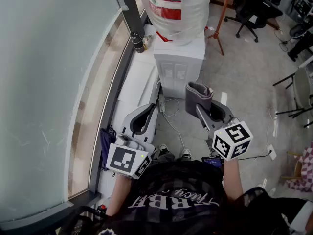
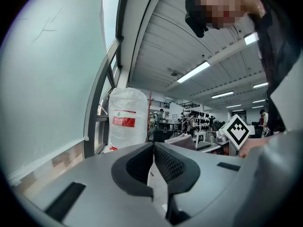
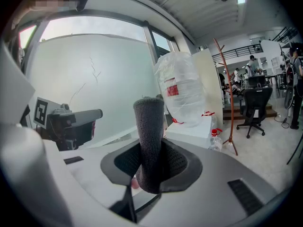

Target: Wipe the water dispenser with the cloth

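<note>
A white water dispenser (image 1: 178,67) stands on the floor by the window, with a large plastic-wrapped water bottle (image 1: 177,9) on top; the bottle (image 2: 127,117) shows far off in the left gripper view and the bottle (image 3: 182,91) with the dispenser (image 3: 198,129) in the right gripper view. My right gripper (image 1: 205,106) is shut on a folded grey cloth (image 1: 198,96), which sticks up between the jaws as a cloth (image 3: 149,141). My left gripper (image 1: 145,119) hangs lower left of the dispenser, jaws together and empty (image 2: 153,167).
A frosted glass wall (image 1: 49,82) with a dark frame runs along the left. A small bottle (image 1: 138,42) stands by the dispenser. White cables (image 1: 172,116) lie on the floor. An orange stand (image 1: 220,21) and black office chairs (image 1: 252,9) are at the right.
</note>
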{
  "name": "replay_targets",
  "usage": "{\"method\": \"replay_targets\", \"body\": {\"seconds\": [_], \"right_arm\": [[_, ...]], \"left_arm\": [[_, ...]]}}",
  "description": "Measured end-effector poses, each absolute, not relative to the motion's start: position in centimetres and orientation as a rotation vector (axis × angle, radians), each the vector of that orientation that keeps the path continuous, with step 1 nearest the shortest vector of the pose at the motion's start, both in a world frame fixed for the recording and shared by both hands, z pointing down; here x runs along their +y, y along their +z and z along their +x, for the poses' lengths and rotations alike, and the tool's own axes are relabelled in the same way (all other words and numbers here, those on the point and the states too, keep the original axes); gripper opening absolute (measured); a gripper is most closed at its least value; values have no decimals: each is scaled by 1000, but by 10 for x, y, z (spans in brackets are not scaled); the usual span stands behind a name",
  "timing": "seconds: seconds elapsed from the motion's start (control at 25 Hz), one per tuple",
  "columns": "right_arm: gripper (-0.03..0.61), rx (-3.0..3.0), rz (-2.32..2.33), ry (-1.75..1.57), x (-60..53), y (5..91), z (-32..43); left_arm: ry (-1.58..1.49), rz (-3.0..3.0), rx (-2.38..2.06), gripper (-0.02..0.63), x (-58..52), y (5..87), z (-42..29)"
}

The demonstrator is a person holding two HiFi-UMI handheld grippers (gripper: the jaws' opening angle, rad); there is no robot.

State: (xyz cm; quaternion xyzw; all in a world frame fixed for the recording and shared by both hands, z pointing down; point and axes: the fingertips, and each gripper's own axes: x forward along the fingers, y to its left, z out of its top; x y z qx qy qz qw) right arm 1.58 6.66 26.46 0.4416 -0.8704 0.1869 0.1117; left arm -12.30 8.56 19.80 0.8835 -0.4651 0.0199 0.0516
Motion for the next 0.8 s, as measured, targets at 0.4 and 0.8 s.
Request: {"method": "replay_targets", "body": {"seconds": [0.4, 0.8], "right_arm": [[110, -2600, 1276, 593, 71, 262, 0], [110, -2597, 1283, 646, 61, 266, -31]], "left_arm": [[56, 2680, -1411, 23, 85, 200, -127], [34, 2667, -1420, 23, 78, 203, -158]]}}
